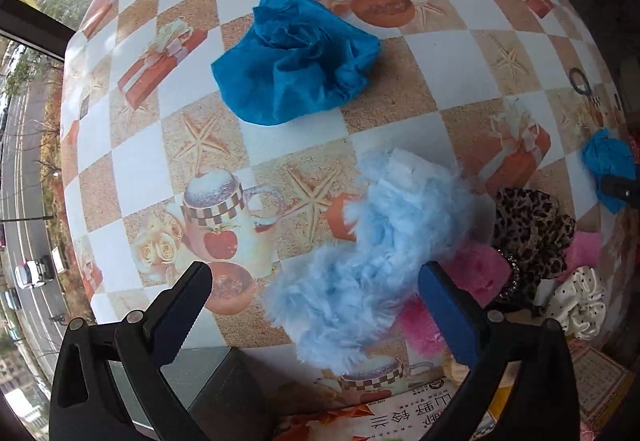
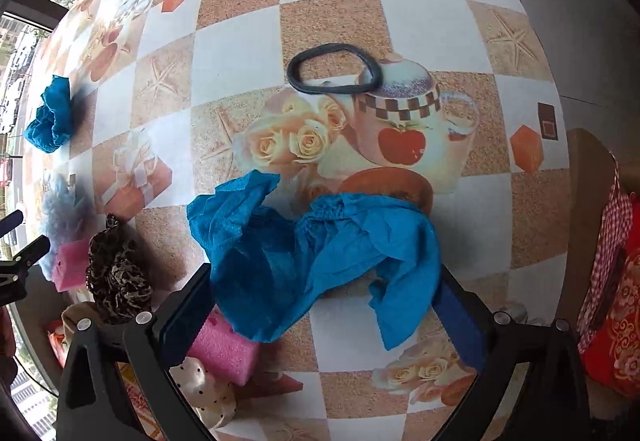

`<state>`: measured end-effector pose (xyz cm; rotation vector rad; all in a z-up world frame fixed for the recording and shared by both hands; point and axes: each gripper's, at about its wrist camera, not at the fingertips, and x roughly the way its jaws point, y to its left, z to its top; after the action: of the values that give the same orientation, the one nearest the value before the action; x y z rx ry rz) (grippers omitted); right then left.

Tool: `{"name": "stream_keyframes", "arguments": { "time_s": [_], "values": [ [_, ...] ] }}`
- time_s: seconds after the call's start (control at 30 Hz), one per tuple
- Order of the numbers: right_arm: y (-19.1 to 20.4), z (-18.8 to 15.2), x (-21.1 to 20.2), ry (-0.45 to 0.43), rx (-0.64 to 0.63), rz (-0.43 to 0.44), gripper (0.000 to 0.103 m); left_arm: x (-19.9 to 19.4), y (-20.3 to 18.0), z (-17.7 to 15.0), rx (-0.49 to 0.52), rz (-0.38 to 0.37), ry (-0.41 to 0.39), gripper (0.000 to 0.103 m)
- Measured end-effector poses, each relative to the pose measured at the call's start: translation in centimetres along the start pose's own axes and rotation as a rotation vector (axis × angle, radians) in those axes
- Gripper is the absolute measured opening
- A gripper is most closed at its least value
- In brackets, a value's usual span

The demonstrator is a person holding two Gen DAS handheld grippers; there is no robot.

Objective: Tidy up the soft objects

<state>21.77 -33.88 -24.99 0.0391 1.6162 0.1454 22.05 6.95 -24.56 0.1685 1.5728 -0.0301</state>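
- Nearest the left tongs (image 1: 316, 305) lies a pale blue fluffy piece (image 1: 372, 241), flat on the worktop (image 1: 452, 61) and reaching in between the spread fingers; the tongs are wide apart and I cannot see either pad touching the fluff.
- Right tongs (image 2: 324, 313) are likewise spread, with a crumpled blue cloth (image 2: 320, 253) lying between the fingers; whether the pads touch it I cannot tell, but nothing is pinched.
- Off to the left tongs' right sits a small heap at the near edge: a leopard-print scrunchie (image 1: 532, 229), a pink foam block (image 1: 476, 273) and a white dotted scrunchie (image 1: 580, 301), close together and partly overlapping; to my eye that heap is the gathering spot, though no box or tray shows itself.
- Farther out, well apart from the heap, rests a second crumpled blue cloth (image 1: 296, 57) on its own.
- Beyond the right tongs lies a dark elastic band (image 2: 334, 69), alone on the printed teapot pattern.
- By my reckoning the job is about halfway; three or four pieces are gathered, while both blue cloths, the fluffy piece and the band are yet to be brought in.
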Motion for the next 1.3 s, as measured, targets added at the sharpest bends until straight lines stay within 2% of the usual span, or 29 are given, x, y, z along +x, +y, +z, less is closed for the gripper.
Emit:
{"name": "stream_keyframes", "arguments": {
  "time_s": [0.17,0.3,0.57,0.63,0.67,0.7,0.73,0.77,0.8,0.87,1.03,1.3],
  "values": [
    [1.5,0.4,1.9,0.026,-0.028,-0.029,0.102,2.0,-0.3,0.8,-0.021,-0.029,0.059,0.103],
    [2.8,0.6,2.6,0.021,-0.070,-0.109,0.102,2.8,-1.9,0.9,0.016,-0.022,0.094,0.103],
    [5.0,3.2,3.1,0.013,-0.080,-0.104,0.103,3.4,-3.3,1.1,0.022,-0.025,0.117,0.099],
    [7.0,4.6,2.7,0.015,-0.096,-0.112,0.103,3.1,-4.2,1.3,0.015,-0.050,0.113,0.086],
    [7.1,4.6,2.7,0.017,-0.096,-0.114,0.101,2.7,-5.6,1.6,0.009,-0.074,0.108,0.080],
    [7.6,4.4,2.7,0.011,-0.094,-0.112,0.094,2.3,-5.9,1.6,0.005,-0.079,0.093,0.066],
    [7.9,4.3,2.5,-0.001,-0.096,-0.110,0.089,1.8,-6.2,1.6,0.010,-0.079,0.076,0.044],
    [8.2,4.2,2.0,-0.015,-0.104,-0.109,0.073,1.5,-6.5,1.7,0.015,-0.075,0.073,0.034],
    [8.5,4.3,1.5,-0.030,-0.118,-0.106,0.051,1.4,-6.6,1.8,0.013,-0.069,0.073,0.032],
    [9.0,4.6,0.9,-0.032,-0.129,-0.060,0.030,0.8,-6.8,2.0,-0.010,-0.070,0.055,0.030],
    [9.5,4.5,-0.7,-0.053,-0.098,0.014,0.030,-2.7,-6.3,1.4,-0.065,-0.088,-0.042,0.030],
    [13.4,3.7,-5.8,-0.120,-0.152,0.085,0.030,-7.6,-5.3,-0.2,-0.106,-0.098,-0.145,0.030]
  ]
}}
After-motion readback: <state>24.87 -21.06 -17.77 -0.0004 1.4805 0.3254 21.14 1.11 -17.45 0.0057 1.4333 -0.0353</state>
